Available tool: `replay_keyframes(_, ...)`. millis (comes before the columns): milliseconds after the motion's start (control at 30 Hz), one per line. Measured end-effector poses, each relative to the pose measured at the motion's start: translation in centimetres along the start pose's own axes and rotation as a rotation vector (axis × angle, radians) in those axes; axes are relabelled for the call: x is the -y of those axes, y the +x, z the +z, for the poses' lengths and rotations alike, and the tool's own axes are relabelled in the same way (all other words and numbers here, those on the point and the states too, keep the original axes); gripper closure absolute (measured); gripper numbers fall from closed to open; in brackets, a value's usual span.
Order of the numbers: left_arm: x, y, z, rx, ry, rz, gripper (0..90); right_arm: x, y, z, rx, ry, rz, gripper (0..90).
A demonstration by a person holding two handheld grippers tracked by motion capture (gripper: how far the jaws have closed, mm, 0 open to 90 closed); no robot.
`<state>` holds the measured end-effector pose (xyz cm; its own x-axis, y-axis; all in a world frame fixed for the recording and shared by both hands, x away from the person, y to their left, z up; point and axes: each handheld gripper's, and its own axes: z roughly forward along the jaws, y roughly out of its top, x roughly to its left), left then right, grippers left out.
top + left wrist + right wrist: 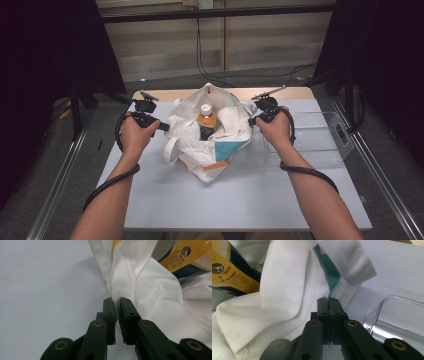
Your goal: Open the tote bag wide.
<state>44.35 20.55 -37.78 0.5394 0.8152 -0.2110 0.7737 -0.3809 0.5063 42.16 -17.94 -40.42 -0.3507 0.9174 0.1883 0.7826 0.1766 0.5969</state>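
Cloth at each side of the tote bag (210, 135) was pinched, by the left gripper (117, 302) and the right gripper (328, 301). Inside it stood a bottle (206, 120). Spreading seemed underway; lifting out appeared next.

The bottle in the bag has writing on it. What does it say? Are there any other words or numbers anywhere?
Bottle label, left gripper view: small dark print and a round logo on yellow, too blurred to read.
Bottle label, right gripper view: a round emblem and small dark characters, too small to read.
Bag: no words I can see.
Clear tray: none.
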Motion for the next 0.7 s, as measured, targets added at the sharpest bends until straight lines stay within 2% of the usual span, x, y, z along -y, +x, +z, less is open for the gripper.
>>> replay_keyframes(367,0.4,0.1,0.6,0.0,0.006,-0.005,83.6,0.3,0.0,0.3,0.002,0.009,0.0,89.4)
replay_keyframes(467,0.5,0.2,0.8,0.005,0.025,0.012,83.6,0.3,0.0,0.4,0.002,0.011,-0.005,89.3)
replay_keyframes(700,0.8,0.2,1.2,0.007,0.028,0.002,84.0,0.6,0.0,0.6,0.006,0.012,-0.004,89.2)
